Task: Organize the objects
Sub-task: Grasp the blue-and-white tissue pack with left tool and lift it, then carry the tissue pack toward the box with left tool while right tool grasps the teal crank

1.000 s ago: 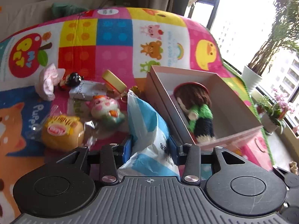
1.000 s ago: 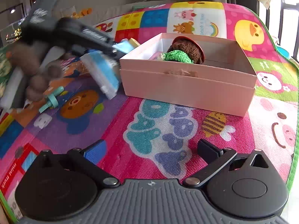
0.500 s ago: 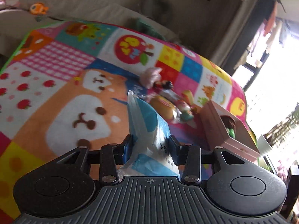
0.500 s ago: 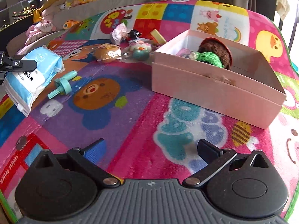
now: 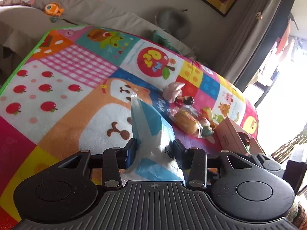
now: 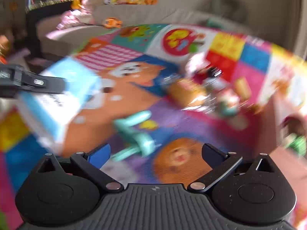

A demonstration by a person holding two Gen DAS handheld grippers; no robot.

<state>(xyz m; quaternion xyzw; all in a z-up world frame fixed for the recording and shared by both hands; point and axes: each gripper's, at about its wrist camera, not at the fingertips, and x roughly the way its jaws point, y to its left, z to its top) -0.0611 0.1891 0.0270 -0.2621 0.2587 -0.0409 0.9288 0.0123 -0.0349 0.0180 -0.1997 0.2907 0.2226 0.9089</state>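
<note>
My left gripper (image 5: 154, 150) is shut on a blue and white tissue pack (image 5: 151, 126) and holds it above the colourful play mat (image 5: 63, 88). The pack also shows, blurred, at the left of the right wrist view (image 6: 59, 97). My right gripper (image 6: 155, 153) is open and empty, low over the mat, with a teal plastic toy (image 6: 134, 132) just ahead of its fingers. The pink box (image 5: 232, 134) with a knitted doll (image 5: 244, 140) lies at the right.
A wrapped yellow bun (image 5: 187, 122), a small pink-green figure (image 5: 206, 127), a pink cloth toy (image 5: 172, 90) and a black-haired figurine (image 5: 185, 101) lie in a cluster on the mat. A beige sofa (image 5: 76, 5) with soft toys runs behind.
My left gripper has swung left and away from the box with the tissue pack still held. My right gripper has moved left toward the teal toy; its view is now blurred.
</note>
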